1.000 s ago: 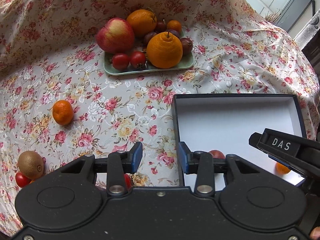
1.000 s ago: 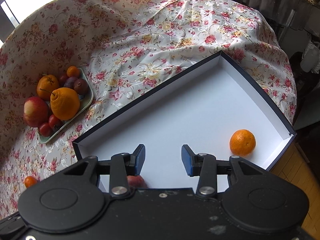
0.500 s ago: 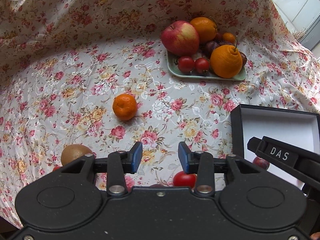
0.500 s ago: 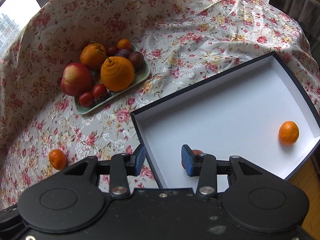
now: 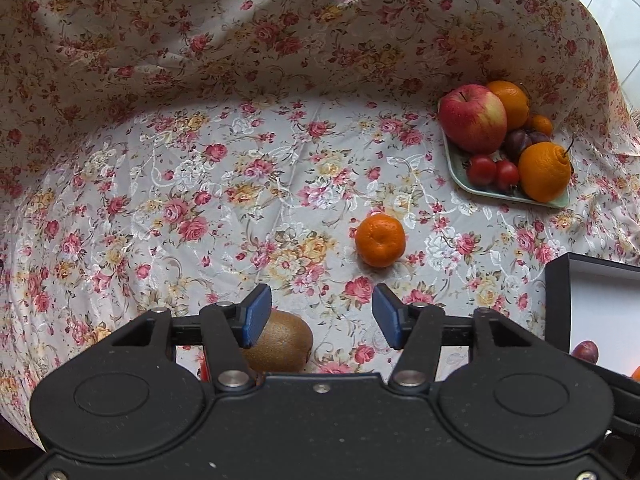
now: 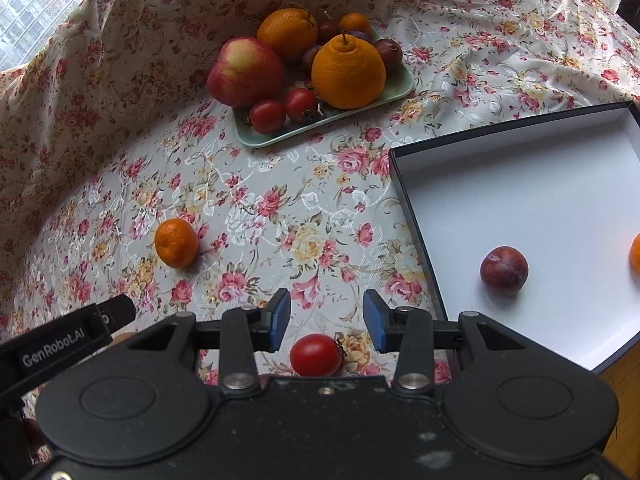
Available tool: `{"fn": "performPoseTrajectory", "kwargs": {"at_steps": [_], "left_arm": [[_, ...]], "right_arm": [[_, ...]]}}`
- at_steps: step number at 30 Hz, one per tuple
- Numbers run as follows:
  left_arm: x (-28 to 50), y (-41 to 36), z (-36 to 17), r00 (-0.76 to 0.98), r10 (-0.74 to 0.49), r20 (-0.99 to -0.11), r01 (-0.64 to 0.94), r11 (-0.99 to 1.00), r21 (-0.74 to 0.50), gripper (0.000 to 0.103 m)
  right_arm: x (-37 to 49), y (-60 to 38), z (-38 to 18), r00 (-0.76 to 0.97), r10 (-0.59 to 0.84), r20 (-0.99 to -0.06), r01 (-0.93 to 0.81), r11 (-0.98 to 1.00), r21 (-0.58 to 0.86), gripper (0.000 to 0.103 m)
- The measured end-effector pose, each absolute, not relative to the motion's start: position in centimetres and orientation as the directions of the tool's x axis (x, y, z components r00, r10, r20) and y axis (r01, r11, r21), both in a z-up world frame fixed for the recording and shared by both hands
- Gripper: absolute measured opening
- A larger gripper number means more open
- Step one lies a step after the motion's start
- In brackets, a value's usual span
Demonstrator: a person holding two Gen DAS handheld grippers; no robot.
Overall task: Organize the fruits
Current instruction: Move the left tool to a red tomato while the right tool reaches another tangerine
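While the left gripper [image 5: 321, 316] is opening w/ nothing between, above a kiwi [image 5: 282, 342], the right gripper [image 6: 326, 321] is hovering spread over a tomato [image 6: 316, 354].

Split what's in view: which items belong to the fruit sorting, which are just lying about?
Job:
- small orange mandarin loose on cloth
- brown fuzzy kiwi
- red cherry tomato
- dark purple plum in box
- white-lined black box
- pale green tray piled with fruit

Lying about:
- floral tablecloth
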State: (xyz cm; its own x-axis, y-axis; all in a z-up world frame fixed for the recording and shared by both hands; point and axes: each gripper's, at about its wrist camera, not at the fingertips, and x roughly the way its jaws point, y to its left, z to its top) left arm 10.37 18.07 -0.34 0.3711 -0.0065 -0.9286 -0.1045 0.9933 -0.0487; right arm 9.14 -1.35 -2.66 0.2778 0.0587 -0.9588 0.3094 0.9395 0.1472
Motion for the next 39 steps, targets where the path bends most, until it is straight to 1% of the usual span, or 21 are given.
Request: {"fn": "performPoseTrajectory", "kwargs": {"at_steps": [2,3,13,18,24,26,29,31,39], "left_arm": [[10.4,19.0,-0.4,0.373,0.002,-0.928,-0.122,0.991,-0.047,0.068],[10.4,19.5,-0.5,0.377,0.011,-0.926,-0.134,0.99,-0.043,0.068],[10.3,24.0,-1.1,0.376,0.061,-0.925,-0.231,0.972,-0.03,0.068],[10.0,25.4,-1.6,0.36,0.084,-0.929,-0.246,0.969,-0.008,0.067],[9.7,26.8,-2.7,0.296,0.044,-0.954,-0.239,0.97,-0.029,0.067],[9.6,27.1,-3.0,0.279,0.037,-0.959,-0.237,0.971,-0.032,0.064],[9.4,27.4,-3.4,0.259,0.041,-0.965,-0.235,0.972,-0.022,0.062],[9.2,27.7,-3.7,0.244,0.023,-0.969,-0.228,0.973,-0.035,0.061],[8.5,27.4,-5.3,0.193,-0.063,-0.979,-0.208,0.973,-0.103,0.061]], "right_arm": [[9.3,-0.8,-2.9,0.271,0.069,-0.96,0.299,0.942,0.152,0.043],[9.3,-0.5,-3.0,0.268,0.074,-0.961,0.294,0.943,0.154,0.043],[9.7,1.3,-3.1,0.253,0.104,-0.962,0.274,0.946,0.174,0.043],[9.9,2.5,-3.1,0.248,0.117,-0.962,0.26,0.948,0.183,0.043],[10.1,4.2,-3.3,0.239,0.128,-0.963,0.238,0.953,0.186,0.043],[10.2,4.8,-3.3,0.238,0.132,-0.962,0.235,0.954,0.189,0.043],[10.3,5.6,-3.4,0.237,0.137,-0.962,0.227,0.955,0.192,0.043],[10.3,6.1,-3.4,0.236,0.138,-0.962,0.223,0.956,0.192,0.043],[10.6,7.1,-3.4,0.238,0.142,-0.961,0.224,0.955,0.196,0.043]]}}
